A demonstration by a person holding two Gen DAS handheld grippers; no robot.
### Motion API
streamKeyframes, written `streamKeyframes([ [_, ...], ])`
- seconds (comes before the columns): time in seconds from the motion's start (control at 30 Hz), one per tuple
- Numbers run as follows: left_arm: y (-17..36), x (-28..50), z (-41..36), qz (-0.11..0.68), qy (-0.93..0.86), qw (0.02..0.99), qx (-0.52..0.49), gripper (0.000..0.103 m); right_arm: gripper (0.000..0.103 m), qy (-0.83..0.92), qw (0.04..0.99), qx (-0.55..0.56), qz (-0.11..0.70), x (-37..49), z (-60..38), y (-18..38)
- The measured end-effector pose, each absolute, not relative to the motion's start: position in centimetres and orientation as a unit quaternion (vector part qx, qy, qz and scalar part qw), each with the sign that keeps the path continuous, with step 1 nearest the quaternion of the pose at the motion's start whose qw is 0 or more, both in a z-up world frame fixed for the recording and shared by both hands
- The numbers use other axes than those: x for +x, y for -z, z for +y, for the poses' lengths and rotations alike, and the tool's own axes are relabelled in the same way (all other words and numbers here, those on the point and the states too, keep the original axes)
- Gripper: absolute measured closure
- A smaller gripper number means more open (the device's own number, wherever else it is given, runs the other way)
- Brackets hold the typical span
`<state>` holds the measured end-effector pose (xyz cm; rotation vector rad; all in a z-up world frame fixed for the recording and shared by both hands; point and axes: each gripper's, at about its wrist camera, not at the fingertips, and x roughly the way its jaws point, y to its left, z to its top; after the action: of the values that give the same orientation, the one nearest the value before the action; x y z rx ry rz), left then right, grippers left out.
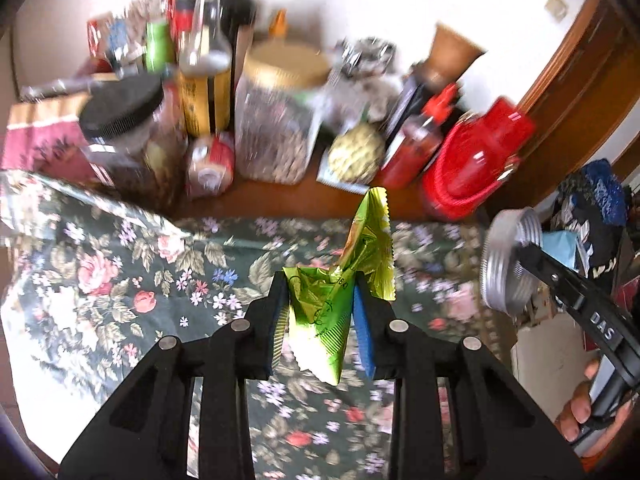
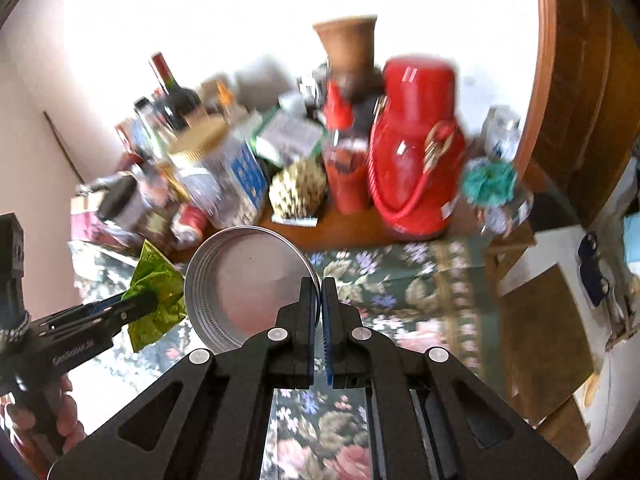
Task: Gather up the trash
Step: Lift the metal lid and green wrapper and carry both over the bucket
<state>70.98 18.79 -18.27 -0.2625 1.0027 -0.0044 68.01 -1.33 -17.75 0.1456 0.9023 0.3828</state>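
Observation:
My left gripper (image 1: 320,284) is shut on a crumpled green foil wrapper (image 1: 344,276) and holds it above the floral tablecloth (image 1: 120,272). My right gripper (image 2: 320,284) is shut on the rim of a round silver metal lid (image 2: 248,280), held on edge in the air. In the left wrist view the lid (image 1: 508,260) and right gripper (image 1: 524,250) are at the right. In the right wrist view the wrapper (image 2: 158,296) and left gripper (image 2: 140,304) are at the left.
The back of the wooden table is crowded: a black-lidded jar (image 1: 124,128), a gold-lidded jar (image 1: 276,112), bottles (image 1: 208,60), a soda can (image 1: 210,162), a red sauce bottle (image 1: 420,140), a red thermos (image 1: 476,156). A wooden door (image 2: 580,80) stands at the right.

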Motion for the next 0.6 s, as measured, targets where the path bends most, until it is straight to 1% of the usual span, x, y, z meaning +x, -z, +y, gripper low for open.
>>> streamKeyframes([
  [0.1, 15.5, 69.0, 16.9, 0.45, -0.001, 0.884, -0.126, 0.073, 0.1, -0.193, 0.893, 0.063, 0.401, 65.8, -3.3, 15.0],
  [0.3, 10.7, 63.2, 13.0, 0.391, -0.02, 0.91, -0.136, 0.073, 0.1, -0.224, 0.907, 0.049, 0.354, 61.7, -6.4, 11.6],
  [0.47, 7.6, 57.9, 10.6, 0.351, -0.041, 0.924, -0.143, 0.073, 0.1, -0.252, 0.908, 0.041, 0.332, 58.7, -8.8, 9.9],
  [0.6, 5.1, 53.9, 9.1, 0.326, -0.056, 0.935, -0.131, 0.073, 0.1, -0.266, 0.91, 0.034, 0.316, 56.4, -9.9, 8.8],
])
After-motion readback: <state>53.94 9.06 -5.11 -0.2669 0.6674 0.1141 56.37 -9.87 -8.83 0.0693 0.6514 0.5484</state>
